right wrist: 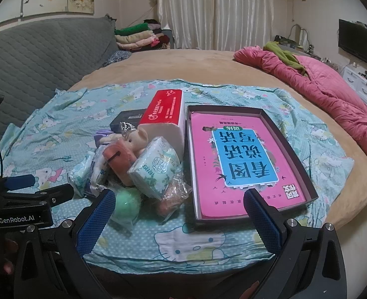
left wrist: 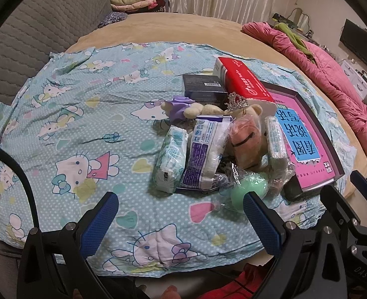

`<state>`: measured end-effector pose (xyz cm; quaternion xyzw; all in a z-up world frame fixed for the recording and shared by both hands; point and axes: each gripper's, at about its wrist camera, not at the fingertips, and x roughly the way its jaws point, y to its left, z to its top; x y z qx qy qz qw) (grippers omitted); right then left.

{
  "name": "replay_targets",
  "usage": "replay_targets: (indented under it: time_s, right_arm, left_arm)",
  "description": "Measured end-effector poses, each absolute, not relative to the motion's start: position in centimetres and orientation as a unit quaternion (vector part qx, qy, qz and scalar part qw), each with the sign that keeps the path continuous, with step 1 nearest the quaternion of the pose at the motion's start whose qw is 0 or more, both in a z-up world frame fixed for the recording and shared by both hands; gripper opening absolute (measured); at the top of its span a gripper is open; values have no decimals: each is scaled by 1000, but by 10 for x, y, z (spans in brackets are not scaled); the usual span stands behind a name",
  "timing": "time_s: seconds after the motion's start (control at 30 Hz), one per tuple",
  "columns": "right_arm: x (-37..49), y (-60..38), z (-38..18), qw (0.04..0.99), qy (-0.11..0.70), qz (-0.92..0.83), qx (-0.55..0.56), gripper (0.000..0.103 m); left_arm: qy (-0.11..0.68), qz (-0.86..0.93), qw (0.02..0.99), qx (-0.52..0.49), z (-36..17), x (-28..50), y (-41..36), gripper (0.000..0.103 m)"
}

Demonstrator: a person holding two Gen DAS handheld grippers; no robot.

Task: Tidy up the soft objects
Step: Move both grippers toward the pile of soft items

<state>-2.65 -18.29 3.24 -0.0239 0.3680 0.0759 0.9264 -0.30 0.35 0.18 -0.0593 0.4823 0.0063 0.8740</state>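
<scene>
Left wrist view: the left gripper (left wrist: 181,214) hangs wide open and empty, the soft packets (left wrist: 203,154) heaped at frame centre. Right wrist view: the right gripper (right wrist: 179,214), equally open, faces the green ball (right wrist: 127,205) at lower centre; best pinch one loose item gently.

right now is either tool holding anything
Nothing is held: the left tool and right tool both gape open, short of the pile.
</scene>
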Motion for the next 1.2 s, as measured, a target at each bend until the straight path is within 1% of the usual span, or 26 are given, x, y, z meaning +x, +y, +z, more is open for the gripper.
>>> replay_targets:
  time_s: [0.4,0.5,0.67,0.73,0.8,0.87,1.03,1.2]
  right_arm:
    - [-18,-180,23,914,396,85,-31,103]
    - [-16,-178,21,916,390,91,-30,103]
    - [-11,-175,17,908,406,99,-34,103]
    - [-8,-173,15,913,395,99,-43,103]
    - [-4,-172,12,910,399,102,-45,103]
    - [0,-169,8,911,396,102,-55,103]
    - [8,-164,3,908,400,108,-53,103]
    - [23,-157,-5,913,388,99,-76,103]
  left_arm:
    - [492,15,865,-101,-7,7,32,101]
    - [497,17,860,-112,-12,10,39,101]
    - [503,14,857,-108,-20,16,43,101]
    - [506,14,856,-103,-24,21,43,101]
    - [506,13,857,-99,-27,25,43,100]
    - [505,16,857,-98,-30,30,44,98]
    - [509,12,855,-100,-38,42,47,96]
    - [515,5,851,-103,-45,50,47,93]
